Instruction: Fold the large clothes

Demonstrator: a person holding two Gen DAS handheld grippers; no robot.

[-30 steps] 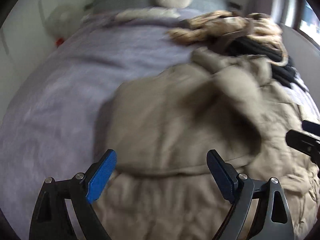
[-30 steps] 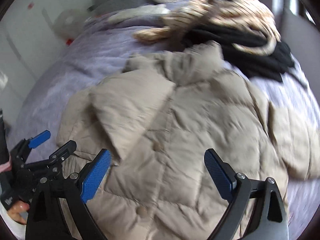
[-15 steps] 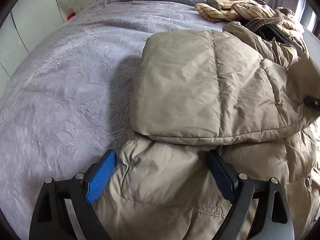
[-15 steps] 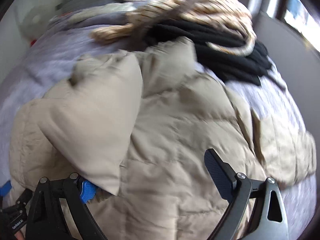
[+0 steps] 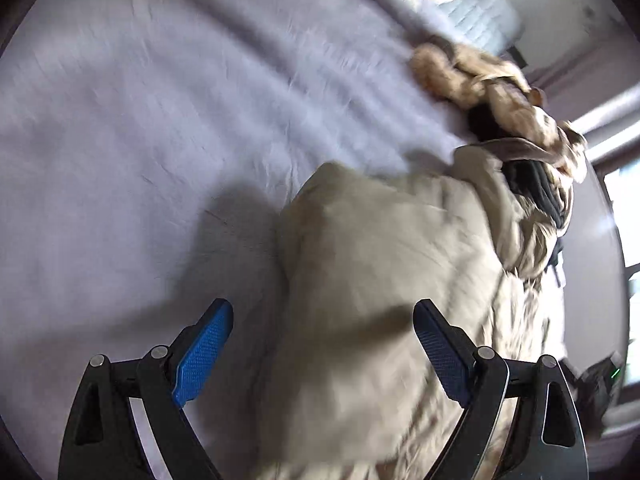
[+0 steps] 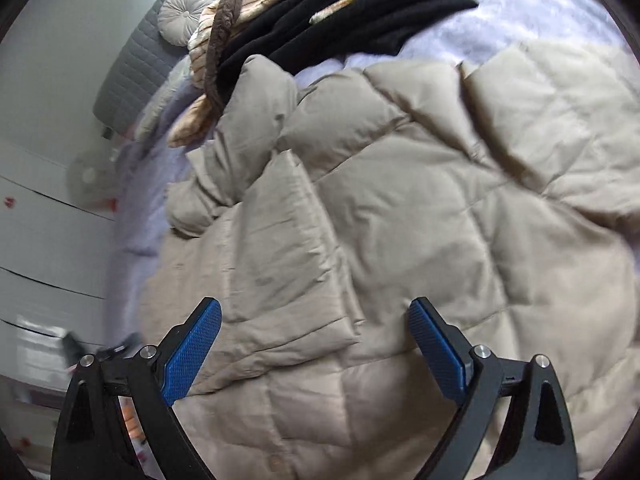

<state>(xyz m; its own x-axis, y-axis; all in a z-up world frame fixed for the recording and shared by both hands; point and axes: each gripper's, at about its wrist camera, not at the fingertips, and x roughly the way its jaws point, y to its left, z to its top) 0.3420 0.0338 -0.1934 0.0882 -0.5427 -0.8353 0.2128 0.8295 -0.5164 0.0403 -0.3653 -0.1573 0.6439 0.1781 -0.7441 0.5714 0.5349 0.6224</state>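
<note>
A large beige quilted puffer jacket (image 6: 400,220) lies spread on a lavender bedspread (image 5: 160,100). One sleeve is folded across its body (image 6: 288,248). The jacket also shows in the left wrist view (image 5: 380,280), blurred. My left gripper (image 5: 324,348) is open and empty, above the jacket's left edge. My right gripper (image 6: 314,344) is open and empty, just above the jacket's front by the folded sleeve's cuff.
A heap of black (image 6: 352,4) and tan striped clothes (image 6: 224,24) lies beyond the jacket's collar. A grey headboard (image 6: 132,64) with a round cushion (image 6: 186,12) is at the far end. White cupboards (image 6: 40,220) stand beside the bed. A window (image 5: 624,208) is on the right.
Both views have tilted and swung. My left gripper has lifted off the jacket's edge it was pressed against. My right gripper has moved further over the jacket's front. Both stay open.
</note>
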